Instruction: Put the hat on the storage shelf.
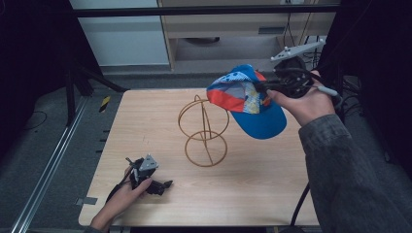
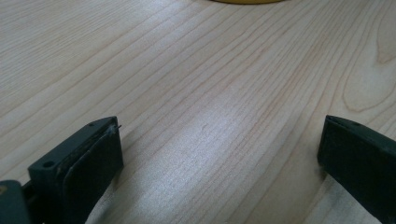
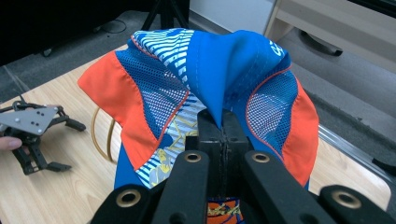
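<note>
One cap (image 1: 252, 104) pinched in the right hand-held gripper's (image 1: 266, 91) closed jaws, hanging above the table (image 1: 145, 126).

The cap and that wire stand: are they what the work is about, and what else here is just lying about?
In the job:
- cap, pinched in the shut right hand-held gripper
- wire stand, just beside the cap

Just there:
- left hand-held gripper, open and resting on the table
- cabinet behind the table

The cap (image 3: 210, 93) hides most of the wire stand (image 3: 103, 135) behind it.
</note>
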A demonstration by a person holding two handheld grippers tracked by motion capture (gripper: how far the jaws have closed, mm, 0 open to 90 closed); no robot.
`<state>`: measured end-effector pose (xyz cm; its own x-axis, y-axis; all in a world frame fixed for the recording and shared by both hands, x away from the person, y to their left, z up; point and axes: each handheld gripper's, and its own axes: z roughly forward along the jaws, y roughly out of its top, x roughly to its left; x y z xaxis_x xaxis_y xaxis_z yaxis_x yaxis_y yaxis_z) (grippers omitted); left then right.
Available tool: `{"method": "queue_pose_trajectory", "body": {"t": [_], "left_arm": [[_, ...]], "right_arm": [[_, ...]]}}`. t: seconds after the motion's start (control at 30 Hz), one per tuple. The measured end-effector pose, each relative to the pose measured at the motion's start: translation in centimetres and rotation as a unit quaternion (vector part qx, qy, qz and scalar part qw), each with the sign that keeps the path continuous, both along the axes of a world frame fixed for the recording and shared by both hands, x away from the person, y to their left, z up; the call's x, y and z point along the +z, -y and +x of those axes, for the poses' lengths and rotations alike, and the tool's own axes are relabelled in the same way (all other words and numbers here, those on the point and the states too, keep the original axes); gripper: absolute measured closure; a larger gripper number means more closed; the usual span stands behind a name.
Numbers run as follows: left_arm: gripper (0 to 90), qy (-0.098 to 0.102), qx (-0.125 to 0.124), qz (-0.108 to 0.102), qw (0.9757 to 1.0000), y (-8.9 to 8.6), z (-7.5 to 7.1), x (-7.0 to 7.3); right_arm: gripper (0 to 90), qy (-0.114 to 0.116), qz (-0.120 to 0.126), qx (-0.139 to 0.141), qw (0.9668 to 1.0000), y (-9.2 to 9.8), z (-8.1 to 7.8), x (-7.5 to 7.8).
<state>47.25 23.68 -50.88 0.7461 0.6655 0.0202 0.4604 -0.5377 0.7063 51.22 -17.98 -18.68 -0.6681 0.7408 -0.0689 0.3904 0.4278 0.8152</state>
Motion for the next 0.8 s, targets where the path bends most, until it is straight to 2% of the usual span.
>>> {"method": "queue_pose_trajectory", "body": {"t": [0.1,0.4,0.7,0.8], "left_arm": [[0.0,0.0,-0.001,0.0,1.0,0.0,0.0,0.0],[0.0,0.0,-0.002,-0.001,1.0,0.0,0.0,0.0],[0.0,0.0,-0.002,-0.001,1.0,0.0,0.0,0.0],[0.0,0.0,-0.002,-0.001,1.0,0.0,0.0,0.0]], "right_arm": [[90.0,0.005,0.0,0.009,0.9999,-1.1,0.8,0.4],[90.0,-0.005,-0.001,0.03,0.9995,-4.6,3.3,0.9],[90.0,-0.015,-0.002,0.048,0.9988,-7.0,4.6,1.1],[90.0,-0.019,-0.008,0.05,0.9985,-7.7,4.9,1.1]]}}
